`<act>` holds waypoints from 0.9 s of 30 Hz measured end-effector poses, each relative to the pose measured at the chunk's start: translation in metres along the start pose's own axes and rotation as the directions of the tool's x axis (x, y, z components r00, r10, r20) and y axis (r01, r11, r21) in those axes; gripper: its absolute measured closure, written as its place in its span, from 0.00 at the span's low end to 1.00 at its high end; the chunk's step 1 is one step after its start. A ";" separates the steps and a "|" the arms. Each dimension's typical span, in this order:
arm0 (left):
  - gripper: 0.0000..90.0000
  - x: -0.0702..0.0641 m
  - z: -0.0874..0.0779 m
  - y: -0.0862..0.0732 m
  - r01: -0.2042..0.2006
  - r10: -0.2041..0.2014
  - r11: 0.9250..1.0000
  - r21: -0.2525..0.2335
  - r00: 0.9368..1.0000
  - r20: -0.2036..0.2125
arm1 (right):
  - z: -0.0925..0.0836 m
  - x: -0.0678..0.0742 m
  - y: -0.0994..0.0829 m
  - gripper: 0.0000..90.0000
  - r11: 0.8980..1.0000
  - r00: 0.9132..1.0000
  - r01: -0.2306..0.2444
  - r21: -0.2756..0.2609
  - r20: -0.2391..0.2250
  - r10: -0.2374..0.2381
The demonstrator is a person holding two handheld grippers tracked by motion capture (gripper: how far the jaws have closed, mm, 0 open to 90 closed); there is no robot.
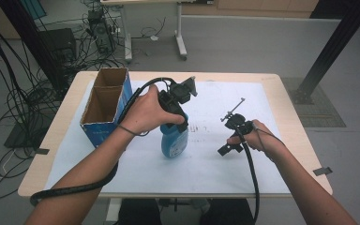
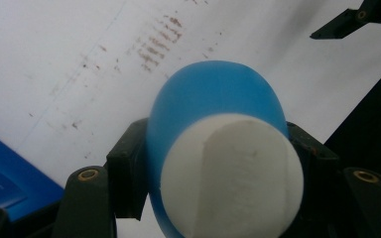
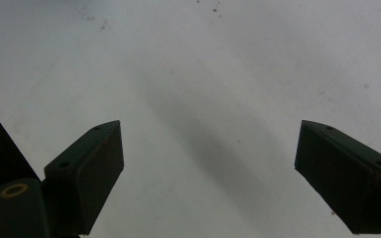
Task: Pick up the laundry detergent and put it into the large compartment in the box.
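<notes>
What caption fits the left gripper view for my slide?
Left hand-held gripper clamps a blue bottle with a white cap above the white sheet.

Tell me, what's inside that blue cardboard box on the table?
The blue box is open-topped, with two compartments. From the high view only bare brown inner walls show. The compartment floors are hidden by the walls, so anything lying low cannot be seen.

Lab or test room, not home. Grey bare floor (image 1: 243, 42). Tangle of black cables (image 1: 9, 89) at left of frame, running to black box (image 1: 58, 44) and electronics (image 1: 101, 28) at upper left. Black metal frame strut (image 1: 330, 51) at upper right. Second desk's white legs (image 1: 180, 35) at top centre. Wooden desk (image 1: 281, 84) covered with stained white sheet (image 1: 215, 164); tape marks on floor.
</notes>
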State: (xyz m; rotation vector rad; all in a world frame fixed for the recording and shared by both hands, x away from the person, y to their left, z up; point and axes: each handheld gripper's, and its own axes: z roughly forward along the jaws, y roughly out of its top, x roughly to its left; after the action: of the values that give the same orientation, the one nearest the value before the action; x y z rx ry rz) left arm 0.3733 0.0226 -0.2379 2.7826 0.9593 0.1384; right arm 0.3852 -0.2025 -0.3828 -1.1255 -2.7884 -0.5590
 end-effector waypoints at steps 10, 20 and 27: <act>0.42 -0.007 -0.037 0.014 -0.010 0.009 1.000 -0.023 1.000 -0.023 | -0.002 0.001 0.000 0.13 1.000 1.000 0.001 -0.004 0.003 -0.001; 0.42 -0.008 -0.080 0.025 0.000 -0.001 0.999 -0.049 1.000 -0.022 | -0.003 0.002 0.000 0.13 1.000 1.000 0.001 -0.011 0.005 -0.001; 0.42 -0.003 -0.105 0.030 0.018 -0.019 0.996 -0.087 1.000 -0.008 | -0.003 0.003 0.001 0.13 1.000 1.000 0.012 -0.017 0.004 -0.012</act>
State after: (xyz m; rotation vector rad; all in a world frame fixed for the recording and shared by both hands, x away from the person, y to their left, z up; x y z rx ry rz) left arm 0.3726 0.0137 -0.1292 2.6961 0.9570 0.1844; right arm 0.3840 -0.2009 -0.3794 -1.1149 -2.8009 -0.5831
